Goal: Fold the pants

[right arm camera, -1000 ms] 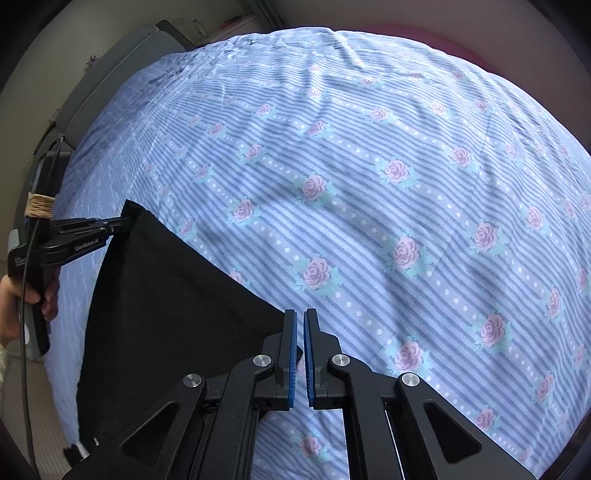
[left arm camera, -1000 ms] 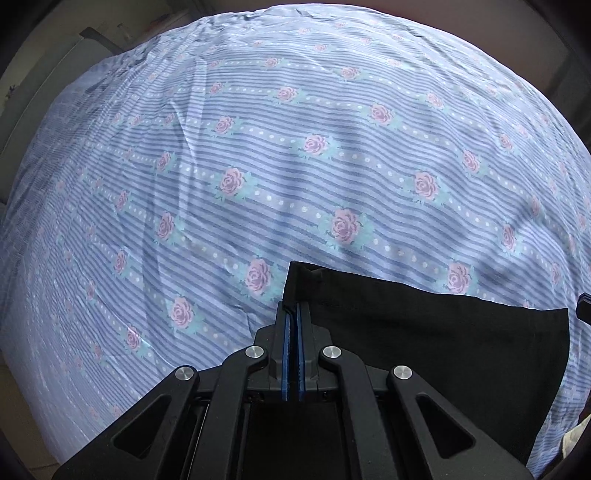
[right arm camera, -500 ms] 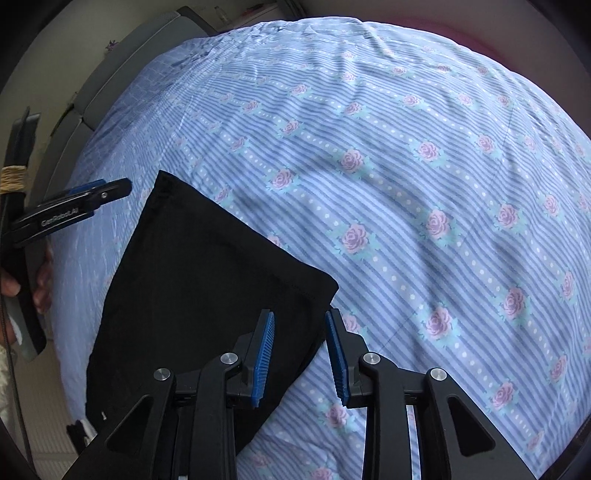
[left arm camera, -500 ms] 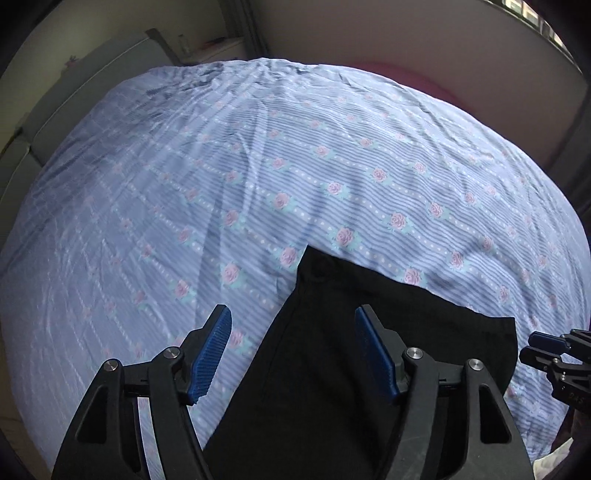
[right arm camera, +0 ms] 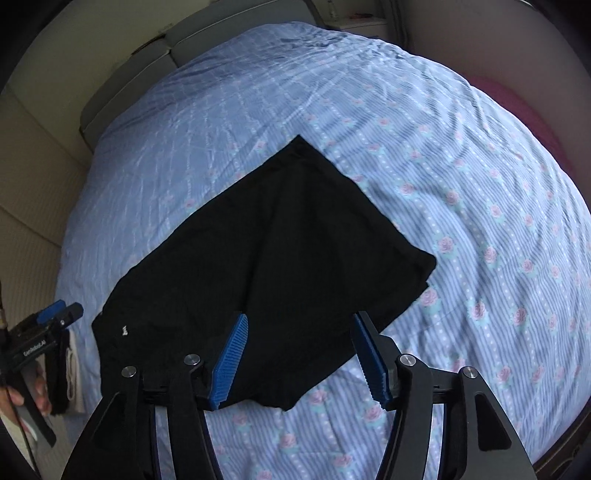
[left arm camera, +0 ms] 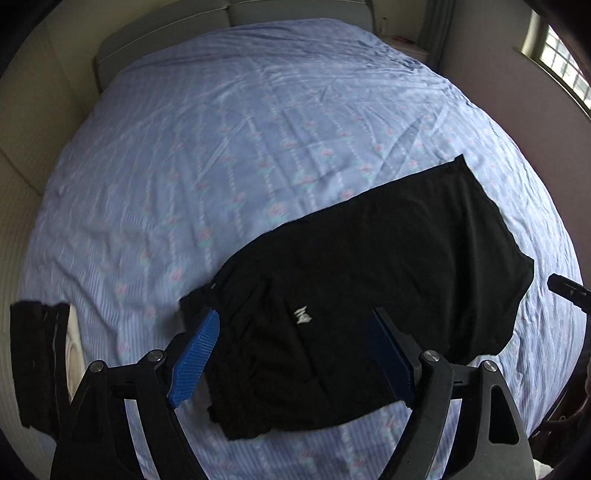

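Note:
The black pants point(left arm camera: 369, 280) lie folded flat on the blue flowered bed sheet point(left arm camera: 221, 166), with a small white logo facing up. They also show in the right wrist view point(right arm camera: 277, 258). My left gripper point(left arm camera: 291, 354) is open and empty, held above the pants' near end. My right gripper point(right arm camera: 299, 354) is open and empty, above the pants' near edge. The left gripper also shows at the left edge of the right wrist view point(right arm camera: 48, 325).
The bed sheet point(right arm camera: 461, 184) covers a wide bed with grey headboard cushions point(left arm camera: 229, 14) at the far end. A dark and white cloth pile point(left arm camera: 40, 362) lies at the bed's left edge. A pink object point(right arm camera: 517, 107) sits by the bed's far right side.
Both grippers were shut on the pants' corners a second ago. They opened, let the pants drop onto the sheet, and drew back and up.

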Demonstrator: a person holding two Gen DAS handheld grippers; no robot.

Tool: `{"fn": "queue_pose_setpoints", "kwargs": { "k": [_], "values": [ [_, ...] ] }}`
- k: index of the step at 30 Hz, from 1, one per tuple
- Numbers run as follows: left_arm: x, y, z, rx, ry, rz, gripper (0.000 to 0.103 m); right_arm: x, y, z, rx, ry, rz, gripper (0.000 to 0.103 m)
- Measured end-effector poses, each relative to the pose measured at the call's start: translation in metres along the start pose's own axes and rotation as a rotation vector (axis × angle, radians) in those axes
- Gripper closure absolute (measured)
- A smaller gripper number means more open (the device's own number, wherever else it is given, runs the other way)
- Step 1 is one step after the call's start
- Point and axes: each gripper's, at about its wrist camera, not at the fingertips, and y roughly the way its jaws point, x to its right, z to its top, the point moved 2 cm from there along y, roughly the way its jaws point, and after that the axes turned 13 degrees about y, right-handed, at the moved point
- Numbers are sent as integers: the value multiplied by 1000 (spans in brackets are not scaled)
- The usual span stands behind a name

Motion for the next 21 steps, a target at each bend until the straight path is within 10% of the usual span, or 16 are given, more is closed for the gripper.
{"fn": "queue_pose_setpoints", "kwargs": {
  "k": [8, 21],
  "values": [
    [-56, 8, -78, 23, -118, -105, 10, -105, -1, -68, -95, -212, 54, 43],
    [-112, 124, -96, 34, -377, -499, 12, -174, 42, -135, -194, -320, -33, 43]
  ]
}}
